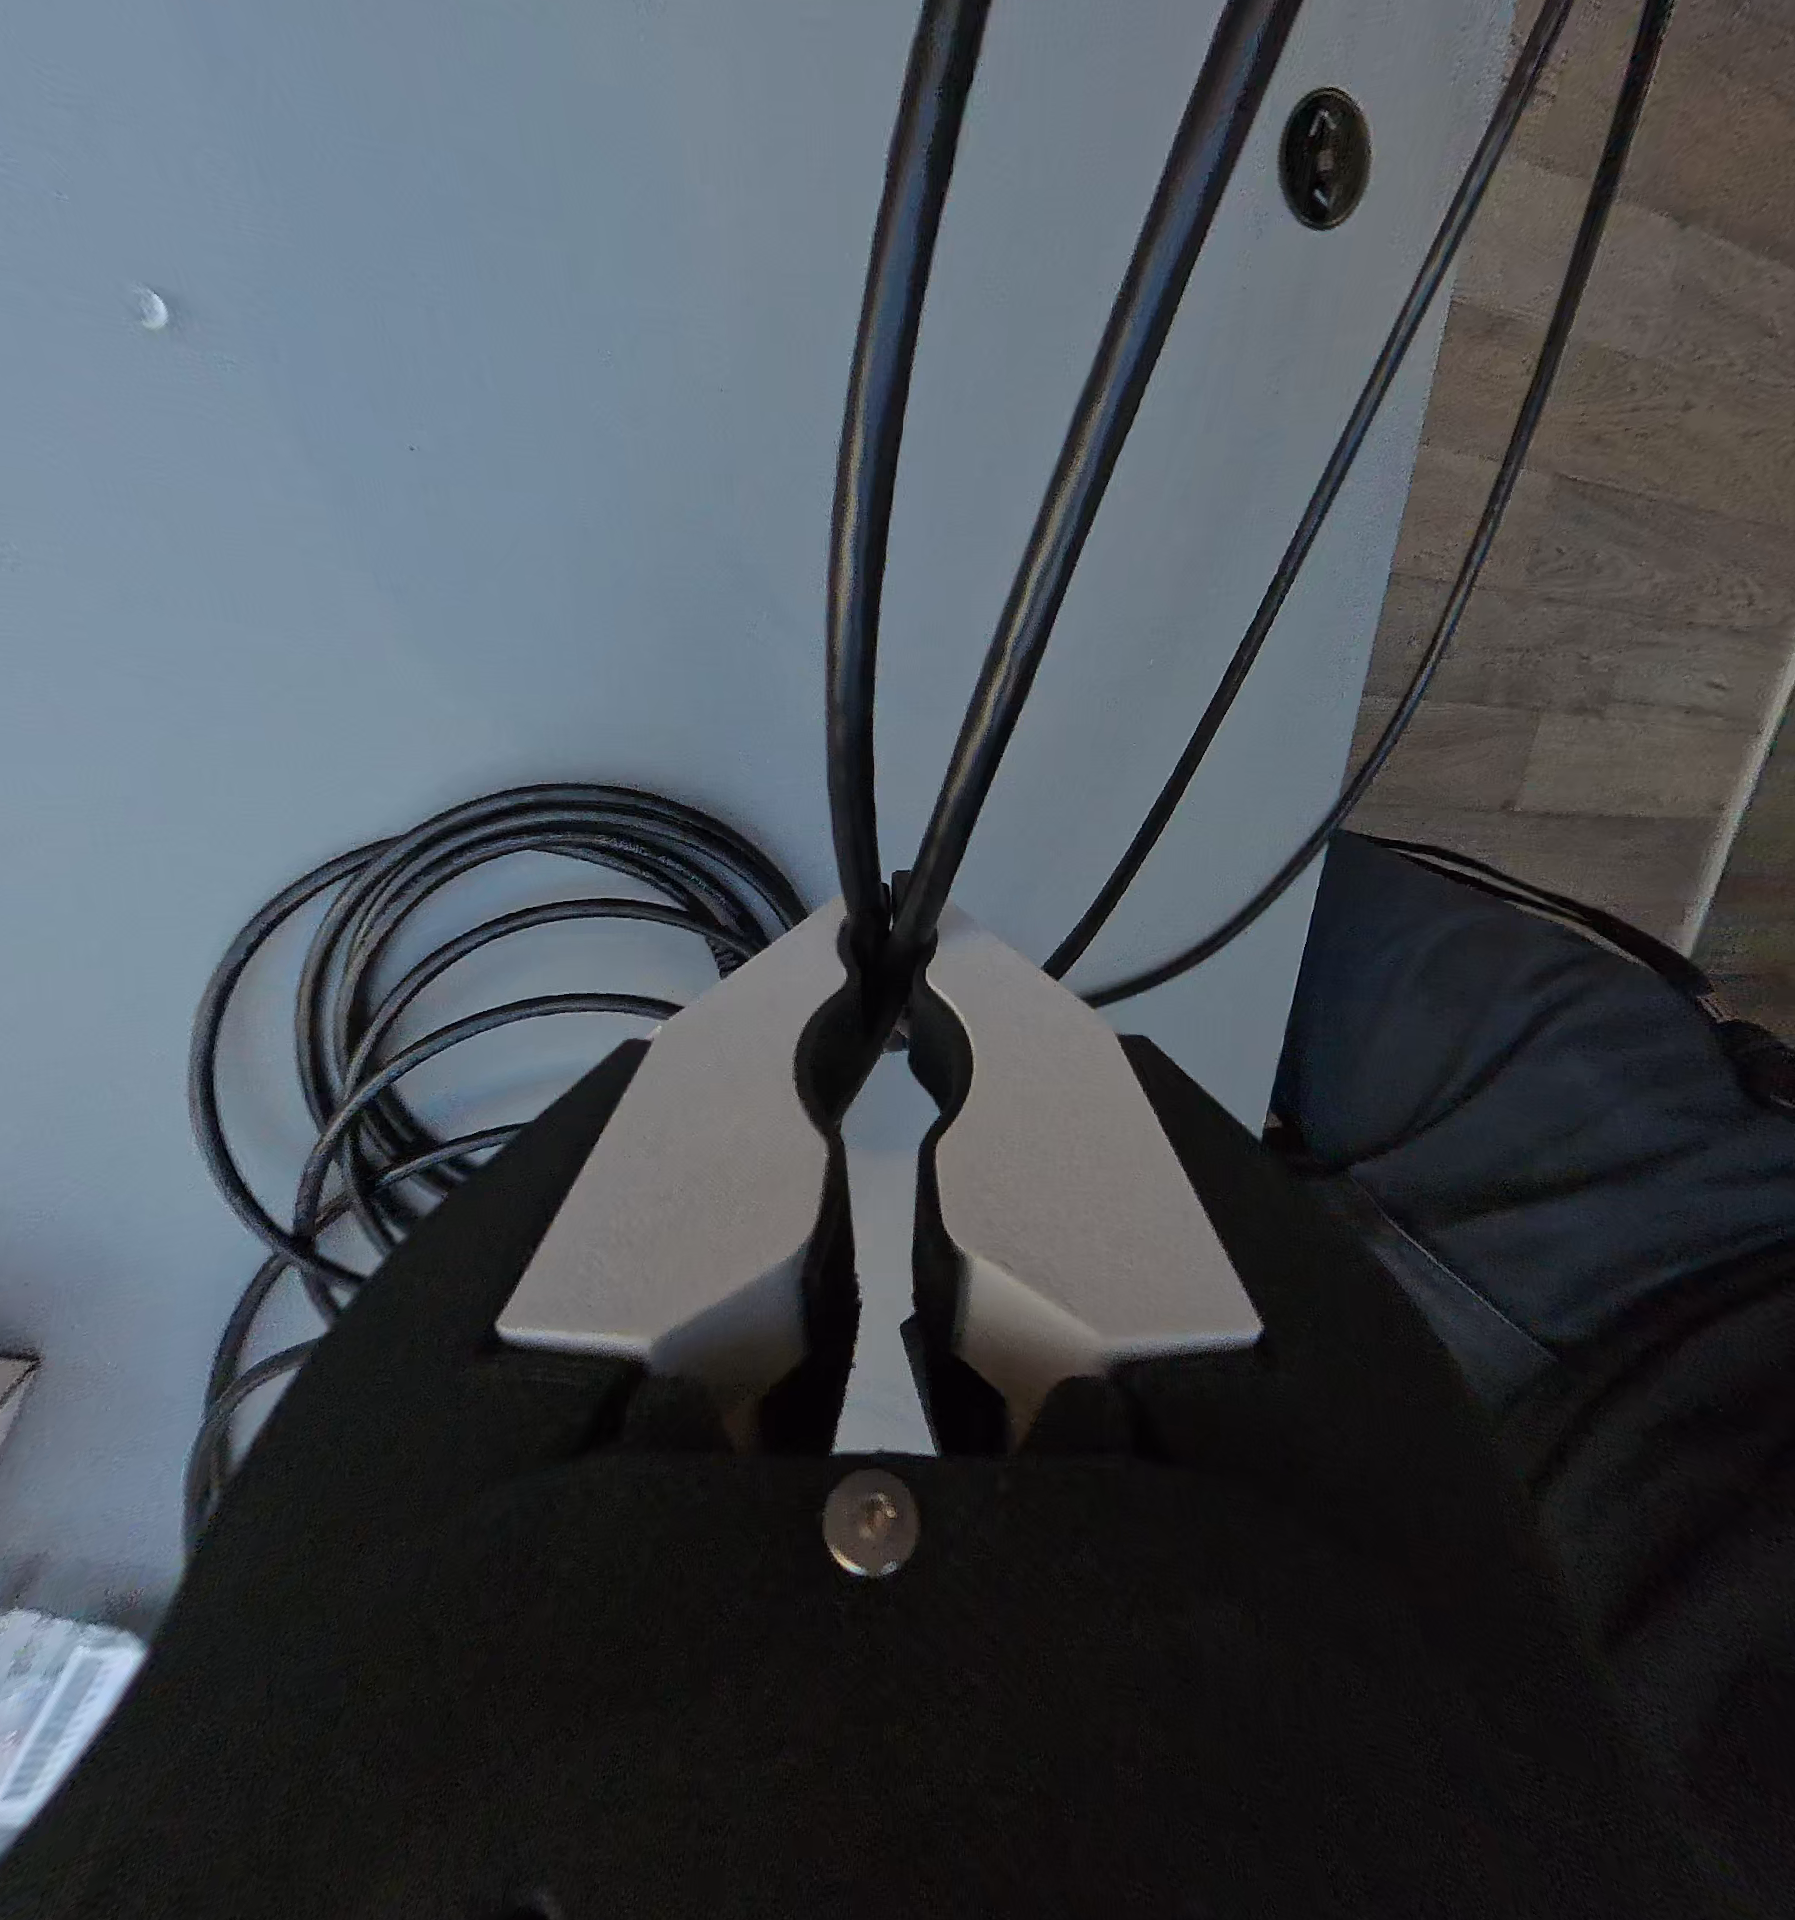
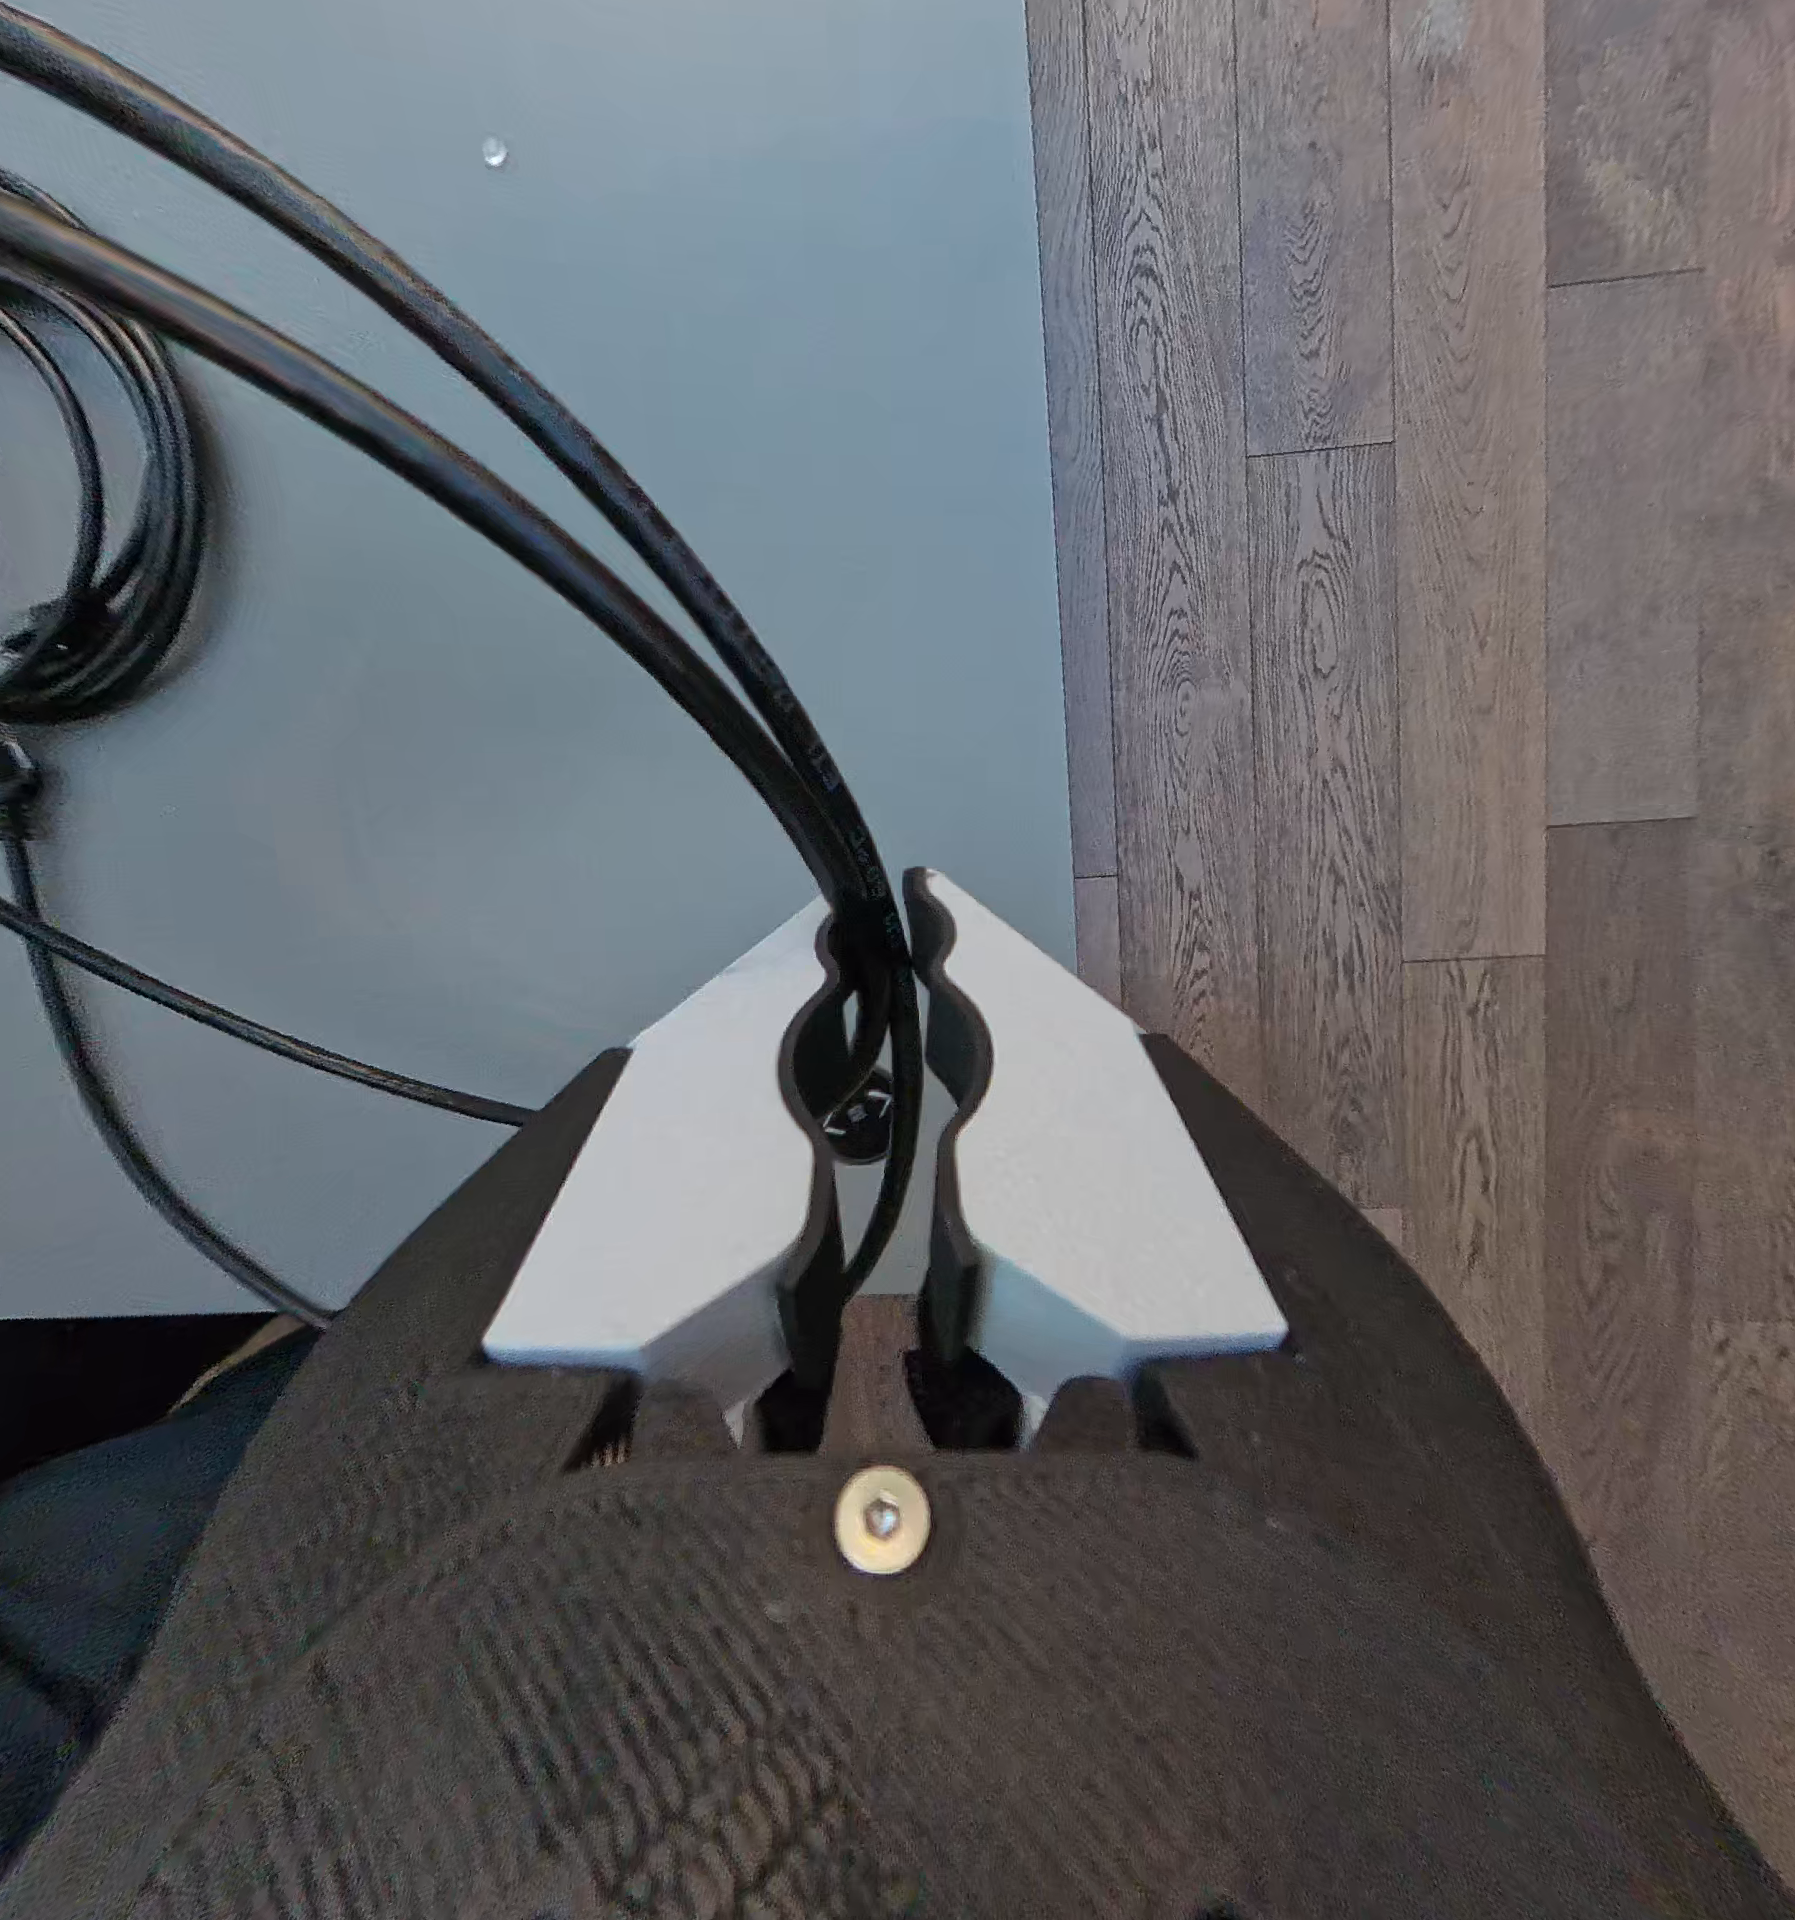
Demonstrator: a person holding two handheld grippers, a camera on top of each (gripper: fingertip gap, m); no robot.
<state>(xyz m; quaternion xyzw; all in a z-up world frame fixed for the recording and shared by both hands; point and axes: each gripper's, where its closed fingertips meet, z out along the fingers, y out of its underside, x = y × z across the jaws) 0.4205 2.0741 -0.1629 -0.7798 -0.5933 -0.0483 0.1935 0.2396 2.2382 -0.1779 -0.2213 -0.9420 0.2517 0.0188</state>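
The left tool (image 1: 888, 940) was pinched at its tips on two strands of black cable (image 1: 857, 582) above the grey bench (image 1: 353, 520). The right tool (image 2: 888, 935) was nearly closed, clamping two cable (image 2: 560, 520) strands near the bench (image 2: 664, 416) edge.

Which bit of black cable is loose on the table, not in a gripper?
The coiled bundle lying flat on the grey table, left of the left gripper; the other strands rise from its closed tips.
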